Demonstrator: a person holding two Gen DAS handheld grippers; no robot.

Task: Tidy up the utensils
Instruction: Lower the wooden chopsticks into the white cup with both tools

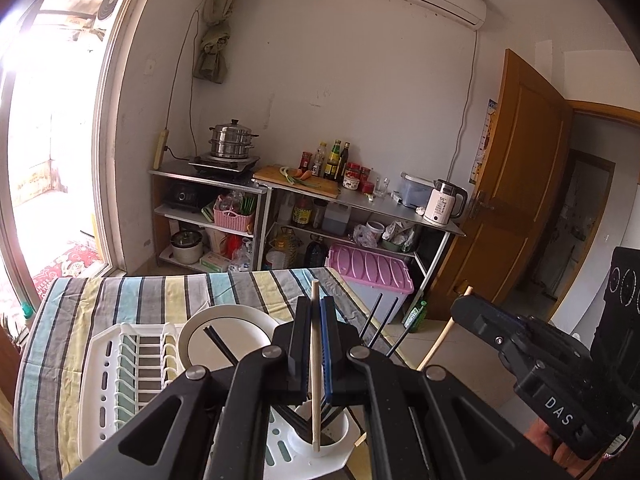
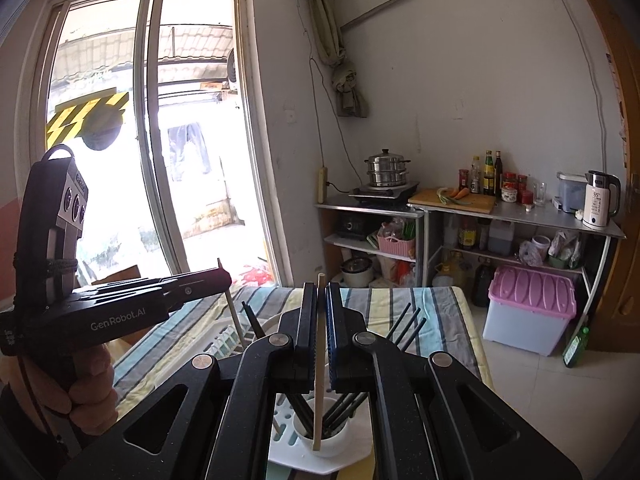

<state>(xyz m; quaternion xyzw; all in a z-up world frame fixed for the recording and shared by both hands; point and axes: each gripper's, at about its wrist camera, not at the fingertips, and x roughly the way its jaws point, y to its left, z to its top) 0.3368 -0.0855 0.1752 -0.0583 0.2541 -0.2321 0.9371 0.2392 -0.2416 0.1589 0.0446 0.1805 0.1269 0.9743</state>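
My left gripper [image 1: 315, 312] is shut on a pale wooden chopstick [image 1: 315, 360], held upright with its lower end over the white utensil cup [image 1: 340, 432] of the white dish rack [image 1: 104, 364]. My right gripper [image 2: 320, 296] is shut on a second wooden chopstick [image 2: 319, 364], its lower end inside the same cup [image 2: 338, 440]. Several black chopsticks [image 2: 404, 328] stand in the cup. Each gripper shows in the other's view: the right one [image 1: 464, 304] to the right, the left one [image 2: 224, 276] to the left.
A white plate [image 1: 224, 332] with black chopsticks on it lies beside the rack on the striped tablecloth [image 1: 160, 288]. Behind stand metal shelves [image 1: 360, 204] with a steamer pot, bottles and a kettle, a pink-lidded bin [image 1: 372, 272], a wooden door and a large window.
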